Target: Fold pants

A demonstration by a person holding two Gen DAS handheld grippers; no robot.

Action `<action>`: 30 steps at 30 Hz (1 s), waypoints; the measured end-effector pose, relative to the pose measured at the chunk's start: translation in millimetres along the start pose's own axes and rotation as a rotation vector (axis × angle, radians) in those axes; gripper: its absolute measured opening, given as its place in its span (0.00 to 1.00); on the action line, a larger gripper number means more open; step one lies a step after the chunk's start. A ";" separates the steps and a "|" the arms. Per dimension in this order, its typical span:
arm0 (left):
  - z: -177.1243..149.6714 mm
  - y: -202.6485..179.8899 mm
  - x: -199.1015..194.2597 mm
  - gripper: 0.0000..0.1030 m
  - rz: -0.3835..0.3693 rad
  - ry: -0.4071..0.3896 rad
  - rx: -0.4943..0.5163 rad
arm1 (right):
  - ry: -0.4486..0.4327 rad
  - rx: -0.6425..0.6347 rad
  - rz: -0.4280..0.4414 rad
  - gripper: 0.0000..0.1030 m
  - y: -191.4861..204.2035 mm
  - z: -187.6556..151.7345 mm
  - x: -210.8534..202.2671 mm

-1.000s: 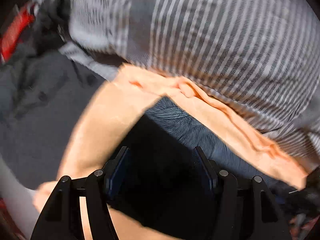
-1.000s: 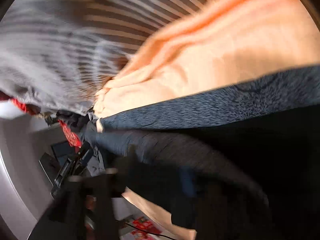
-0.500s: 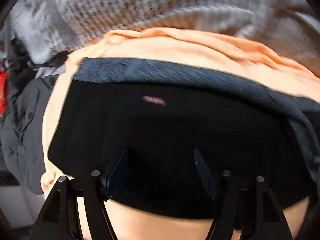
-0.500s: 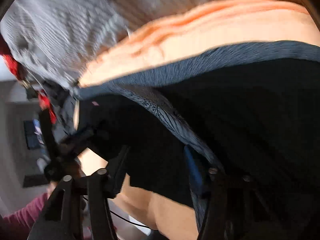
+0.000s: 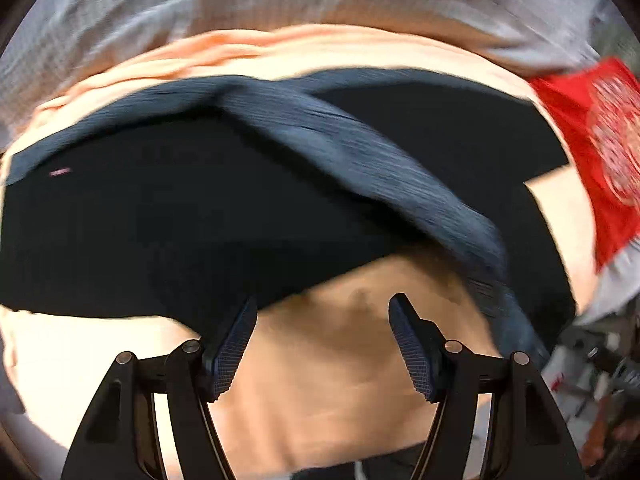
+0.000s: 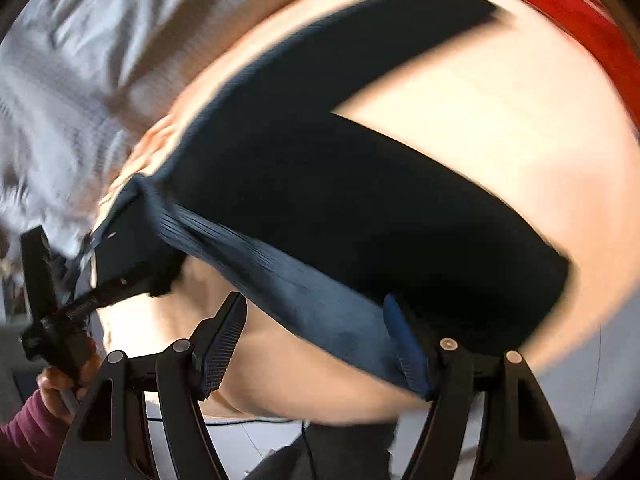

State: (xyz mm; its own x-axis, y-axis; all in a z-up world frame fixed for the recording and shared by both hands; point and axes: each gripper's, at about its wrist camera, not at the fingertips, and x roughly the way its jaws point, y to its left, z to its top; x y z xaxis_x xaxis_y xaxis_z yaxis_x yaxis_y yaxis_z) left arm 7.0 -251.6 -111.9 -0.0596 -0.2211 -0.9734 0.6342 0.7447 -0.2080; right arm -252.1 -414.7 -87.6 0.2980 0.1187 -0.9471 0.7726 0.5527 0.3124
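Black pants lie spread on peach cloth. Left claw apart, nothing between. Right claw opening, grey waistband between its pads, unpinched.

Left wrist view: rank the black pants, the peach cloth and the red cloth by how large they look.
1. black pants
2. peach cloth, close to the pants; the pants hide part of it, so this order is unsure
3. red cloth, clearly smallest
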 end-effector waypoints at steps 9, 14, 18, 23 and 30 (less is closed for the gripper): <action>-19.6 -44.8 5.7 0.68 -0.155 0.011 0.009 | -0.043 0.144 -0.019 0.72 -79.5 -63.9 -5.5; -13.3 -43.8 27.4 0.68 -0.169 0.043 -0.023 | -0.056 0.154 0.026 0.72 -95.3 -57.4 0.2; -6.7 -57.8 36.5 0.68 -0.150 0.030 -0.028 | -0.043 0.118 0.087 0.71 -92.0 -53.6 15.4; 0.5 -69.3 54.8 0.68 -0.134 0.062 -0.051 | 0.013 0.093 0.158 0.46 -96.6 -44.5 25.4; 12.4 -88.4 60.3 0.11 -0.113 0.057 -0.039 | 0.100 0.150 0.327 0.03 -102.4 -21.3 15.9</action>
State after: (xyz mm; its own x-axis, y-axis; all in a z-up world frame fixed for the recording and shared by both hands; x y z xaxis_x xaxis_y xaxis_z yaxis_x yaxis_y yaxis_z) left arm -43.1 -338.5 -151.0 -0.1738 -0.2698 -0.9471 0.5907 0.7409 -0.3195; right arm -338.4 -451.8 -136.2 0.4925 0.3527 -0.7956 0.7213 0.3460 0.6000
